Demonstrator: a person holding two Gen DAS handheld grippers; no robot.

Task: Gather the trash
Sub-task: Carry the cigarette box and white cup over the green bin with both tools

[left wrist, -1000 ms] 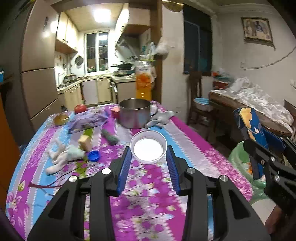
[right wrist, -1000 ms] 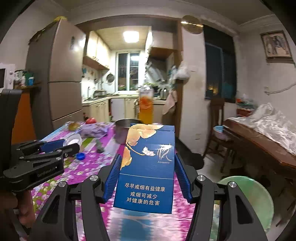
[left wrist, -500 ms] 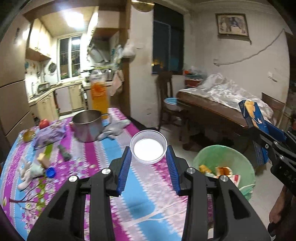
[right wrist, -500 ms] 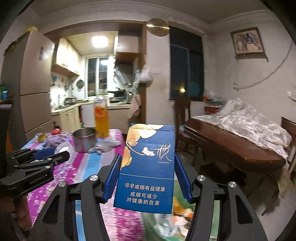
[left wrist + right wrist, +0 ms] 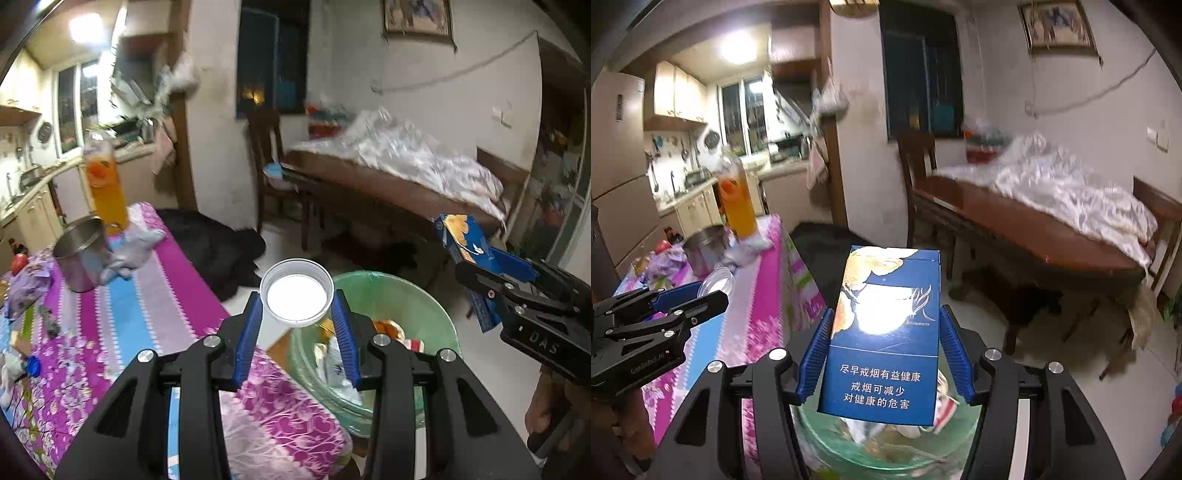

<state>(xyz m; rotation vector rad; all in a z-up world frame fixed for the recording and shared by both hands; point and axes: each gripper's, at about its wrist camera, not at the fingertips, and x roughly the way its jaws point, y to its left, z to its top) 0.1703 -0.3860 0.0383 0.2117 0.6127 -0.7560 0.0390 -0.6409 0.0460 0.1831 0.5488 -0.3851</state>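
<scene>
My left gripper point(image 5: 297, 325) is shut on a white plastic cup point(image 5: 296, 297), held just past the table's corner, at the near rim of the green trash bin point(image 5: 436, 314). My right gripper point(image 5: 886, 350) is shut on a blue cigarette carton point(image 5: 886, 332) and holds it upright over the same bin point(image 5: 827, 443), which holds paper and wrappers. The right gripper with the carton point(image 5: 461, 243) shows in the left wrist view, above the bin's right side. The left gripper with the cup point(image 5: 716, 282) shows at the left of the right wrist view.
The table with a purple flowered cloth point(image 5: 147, 314) carries a steel pot point(image 5: 79, 254), an orange drink bottle point(image 5: 105, 184), a white rag point(image 5: 136, 247), a blue cap point(image 5: 33, 367) and scraps. A black bag point(image 5: 218, 251) lies on the floor. A wooden bench point(image 5: 1034, 236) and chair point(image 5: 280, 177) stand behind the bin.
Both grippers have swung right, away from the table, and dipped toward the green bin. The cup and the carton stay gripped. The bin now lies under both.
</scene>
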